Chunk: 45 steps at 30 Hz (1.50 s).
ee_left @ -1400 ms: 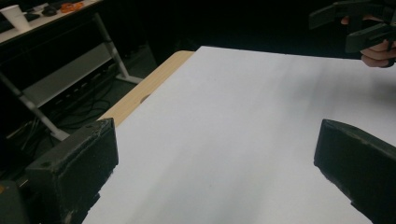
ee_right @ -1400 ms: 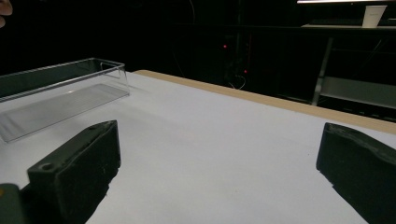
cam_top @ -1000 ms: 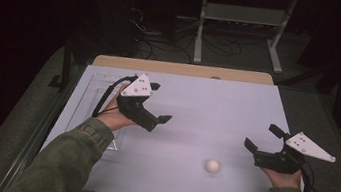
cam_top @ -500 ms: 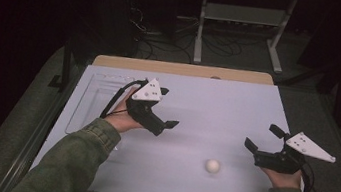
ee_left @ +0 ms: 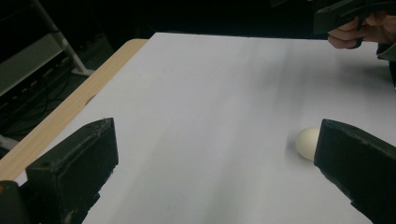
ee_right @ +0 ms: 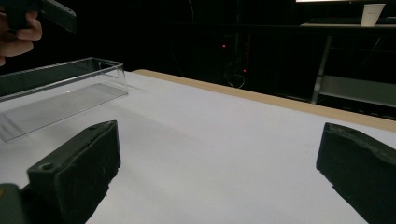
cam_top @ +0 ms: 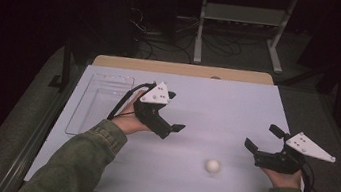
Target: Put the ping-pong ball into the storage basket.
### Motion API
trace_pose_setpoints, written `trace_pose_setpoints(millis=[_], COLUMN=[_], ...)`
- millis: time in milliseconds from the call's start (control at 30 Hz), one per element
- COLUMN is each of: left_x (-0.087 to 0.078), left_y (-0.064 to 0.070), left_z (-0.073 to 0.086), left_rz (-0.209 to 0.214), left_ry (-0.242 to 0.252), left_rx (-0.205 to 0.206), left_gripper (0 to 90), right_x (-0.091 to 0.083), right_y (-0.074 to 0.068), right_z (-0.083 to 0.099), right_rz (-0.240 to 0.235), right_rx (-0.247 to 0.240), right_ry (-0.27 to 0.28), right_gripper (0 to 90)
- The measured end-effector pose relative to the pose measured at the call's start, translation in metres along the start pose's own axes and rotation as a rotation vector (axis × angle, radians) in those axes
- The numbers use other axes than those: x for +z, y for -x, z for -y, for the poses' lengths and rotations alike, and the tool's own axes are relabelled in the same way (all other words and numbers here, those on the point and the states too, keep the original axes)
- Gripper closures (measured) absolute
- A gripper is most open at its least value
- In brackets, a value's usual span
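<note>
Two hand-held grippers hover over a pale surface (cam_top: 217, 107), one in each of the person's hands, and both have their jaws spread wide with nothing between them. Nearest the person's edge lies a small white egg (cam_top: 212, 166), resting alone on the bare surface between the two hands, closer to the right one. In the left gripper view the egg (ee_left: 307, 143) sits just beside the inner face of one black jaw, partly hidden behind it; whether it touches that jaw cannot be told.

The right hand-held gripper (cam_top: 264, 137) sits low at the right side, its grey three-cornered plate (cam_top: 310, 147) pointing outward and its jaws aimed toward the middle of the surface, near the egg but apart from it. Its cable trails off past the right wrist. A green sleeve (cam_top: 78, 164) covers the left forearm, which reaches in from the bottom.

Farther in, the left hand-held gripper (cam_top: 175, 112) is held above the surface left of centre, tilted, with its jaws pointing right and down toward the egg, yet well apart from it. A black cable loops from its back.

Beyond that hand, a clear plastic tray (cam_top: 99, 103) lies flat at the left edge of the surface; in the right gripper view the tray (ee_right: 65, 88) appears empty. At the far side a strip of wooden edge (cam_top: 182, 69) borders the pale top, and behind it stands a metal shelf frame (cam_top: 238, 30) among floor cables in the dark.
</note>
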<state>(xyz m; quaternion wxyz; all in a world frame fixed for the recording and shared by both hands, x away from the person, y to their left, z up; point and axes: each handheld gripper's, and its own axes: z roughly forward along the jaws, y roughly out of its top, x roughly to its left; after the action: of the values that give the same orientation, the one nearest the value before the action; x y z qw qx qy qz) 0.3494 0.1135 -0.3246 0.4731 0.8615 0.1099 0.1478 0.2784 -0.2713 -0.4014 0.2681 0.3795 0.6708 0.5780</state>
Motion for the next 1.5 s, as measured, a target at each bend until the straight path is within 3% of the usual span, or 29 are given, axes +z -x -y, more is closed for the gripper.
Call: trace_pose_setpoints(millis=[733, 933, 1333, 1467, 1500], left_x=[0.03, 0.043, 0.052, 0.057, 0.06], left_y=[0.01, 0.019, 0.024, 0.026, 0.029], left_z=[-0.005, -0.005, -0.005, -0.004, -0.003], left_rz=[0.064, 0.105, 0.134, 0.145, 0.153], left_ry=[-0.027, -0.056, -0.086, -0.109, -0.139], left_rx=[0.018, 0.035, 0.044, 0.048, 0.064], left_gripper=[0.0, 0.0, 0.0, 0.0, 0.0], right_x=[-0.001, 0.0, 0.0, 0.0, 0.0], right_y=[0.0, 0.0, 0.0, 0.0, 0.0], right_z=[0.0, 0.001, 0.001, 0.001, 0.001], right_rz=[-0.004, -0.005, -0.004, -0.004, -0.004], right_rx=[-0.001, -0.004, -0.001, 0.0, -0.001], right_ry=[-0.004, -0.008, -0.01, -0.011, -0.011], right_gripper=[0.0, 0.0, 0.0, 0.0, 0.0])
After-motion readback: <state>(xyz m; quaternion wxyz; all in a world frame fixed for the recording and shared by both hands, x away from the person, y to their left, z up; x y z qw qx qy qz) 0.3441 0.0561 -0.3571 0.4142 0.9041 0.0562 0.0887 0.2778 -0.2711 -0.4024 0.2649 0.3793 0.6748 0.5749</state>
